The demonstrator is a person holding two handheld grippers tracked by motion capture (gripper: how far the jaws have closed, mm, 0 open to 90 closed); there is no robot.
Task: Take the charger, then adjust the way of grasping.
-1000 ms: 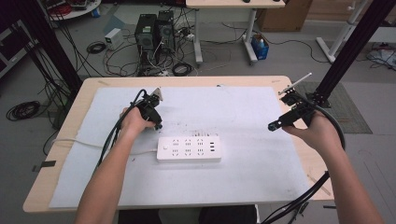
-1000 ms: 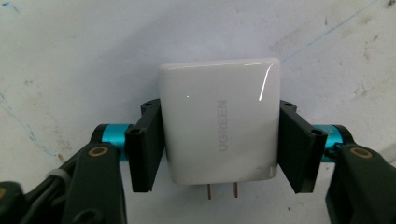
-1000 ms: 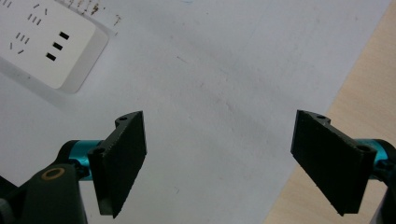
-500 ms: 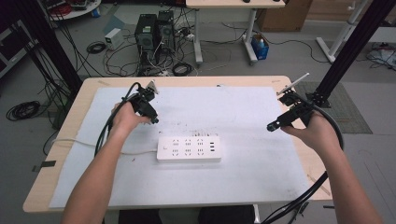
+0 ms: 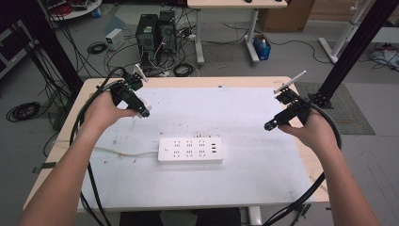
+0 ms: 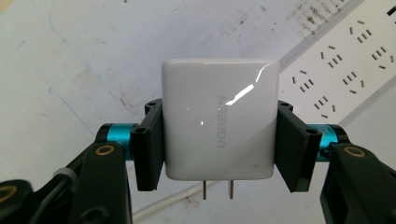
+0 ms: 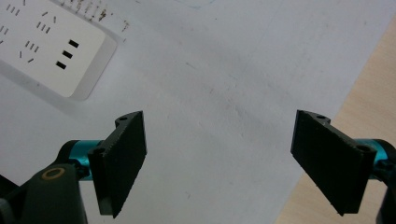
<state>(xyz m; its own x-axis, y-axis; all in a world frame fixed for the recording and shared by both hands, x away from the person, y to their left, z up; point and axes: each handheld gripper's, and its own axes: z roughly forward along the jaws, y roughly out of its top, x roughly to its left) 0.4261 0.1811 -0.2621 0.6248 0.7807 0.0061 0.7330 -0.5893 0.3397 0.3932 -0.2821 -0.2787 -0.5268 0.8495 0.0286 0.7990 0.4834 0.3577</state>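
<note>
Here the left gripper (image 6: 217, 140) clamps a glossy white square plug-in charger (image 6: 218, 119), lifted far-left of the white rectangular power strip (image 5: 190, 150). Right gripper (image 7: 219, 163) hangs wide, empty, over the white mat (image 5: 226, 113).

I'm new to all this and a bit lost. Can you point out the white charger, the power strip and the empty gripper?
White charger (image 6: 219, 119): left gripper view, its glossy front face.
Power strip (image 5: 190, 150): high view, middle of its socket face.
Right gripper (image 7: 219, 161): right gripper view, gap between its open jaws.

White charger (image 6: 219, 119) clamped between jaws, prongs exposed, above table.
</note>
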